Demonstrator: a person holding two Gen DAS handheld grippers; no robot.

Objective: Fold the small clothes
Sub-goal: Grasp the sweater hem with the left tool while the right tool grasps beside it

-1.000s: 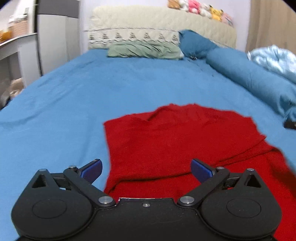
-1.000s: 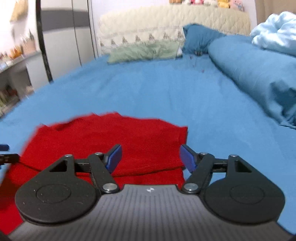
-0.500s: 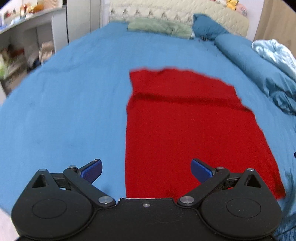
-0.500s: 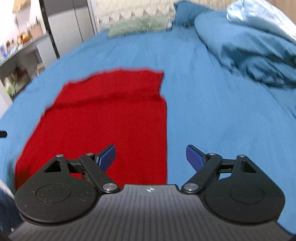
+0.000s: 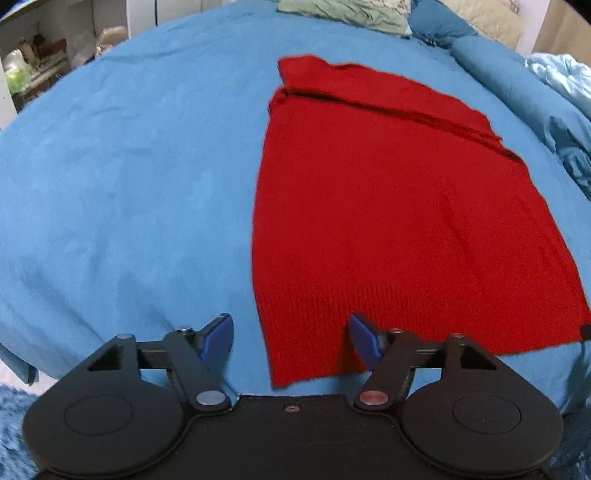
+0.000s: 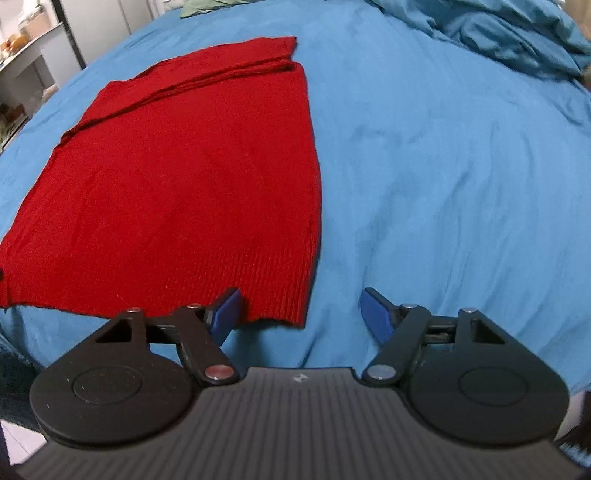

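Drawn back to near hem of red knit garment; left claw and right claw spread, closing around its corners, ready for next fold.

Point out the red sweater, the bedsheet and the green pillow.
red sweater [image 5: 399, 206], left wrist view, middle of its body
bedsheet [image 6: 443, 166], right wrist view, bare wrinkled stretch
green pillow [image 5: 347, 13], left wrist view, creased front

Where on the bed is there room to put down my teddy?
Bare sheet lies left of the red sweater, out to the bed's edge, and more lies right of it, up to the rumpled duvet. Near the pillows and duvet it is crowded.
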